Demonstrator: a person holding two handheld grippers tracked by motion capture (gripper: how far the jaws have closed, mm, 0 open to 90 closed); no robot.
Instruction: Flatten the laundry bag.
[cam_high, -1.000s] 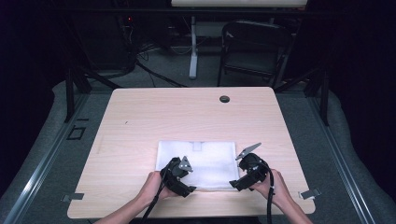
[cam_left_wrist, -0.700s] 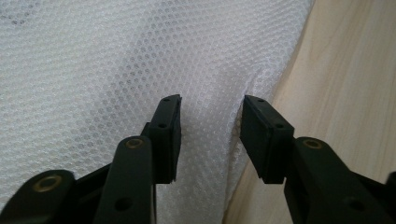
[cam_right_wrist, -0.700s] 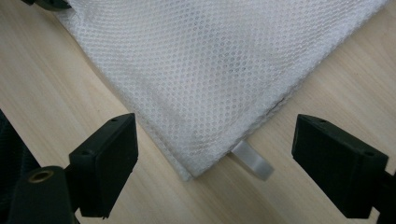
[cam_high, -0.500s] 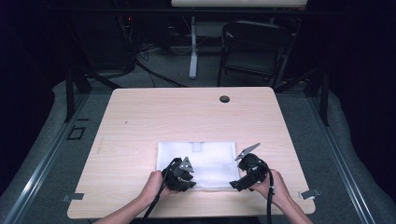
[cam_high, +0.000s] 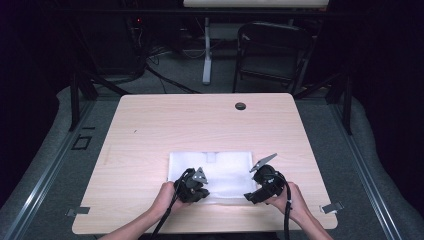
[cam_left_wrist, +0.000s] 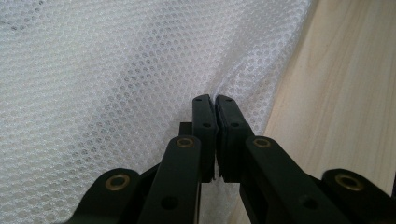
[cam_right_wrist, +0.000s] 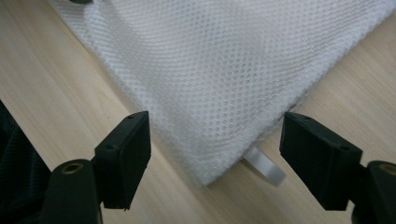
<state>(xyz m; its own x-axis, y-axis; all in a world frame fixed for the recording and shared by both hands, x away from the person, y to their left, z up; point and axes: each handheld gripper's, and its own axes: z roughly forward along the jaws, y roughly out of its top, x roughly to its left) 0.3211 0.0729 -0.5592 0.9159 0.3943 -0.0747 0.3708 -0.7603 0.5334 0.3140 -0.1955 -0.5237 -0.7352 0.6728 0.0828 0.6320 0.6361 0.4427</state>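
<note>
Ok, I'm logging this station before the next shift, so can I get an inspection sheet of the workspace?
Surface: wooden table, with a dark grommet near the far edge.
Job's things: white mesh bag lying flat at the near edge, small loop tab at one corner.
Clutter: nothing seen.
Grippers: left gripper has just closed on the bag's edge; right gripper closing, jaws astride a corner, not pressing.
Cables: one trails from each gripper.
Surroundings: chair, dark floor.

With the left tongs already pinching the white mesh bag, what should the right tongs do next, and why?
Probably close the right tongs on the white mesh fabric bag: its near corner lies between their open pads, which have just been narrowing, while the left tongs are shut on the bag's edge.
</note>
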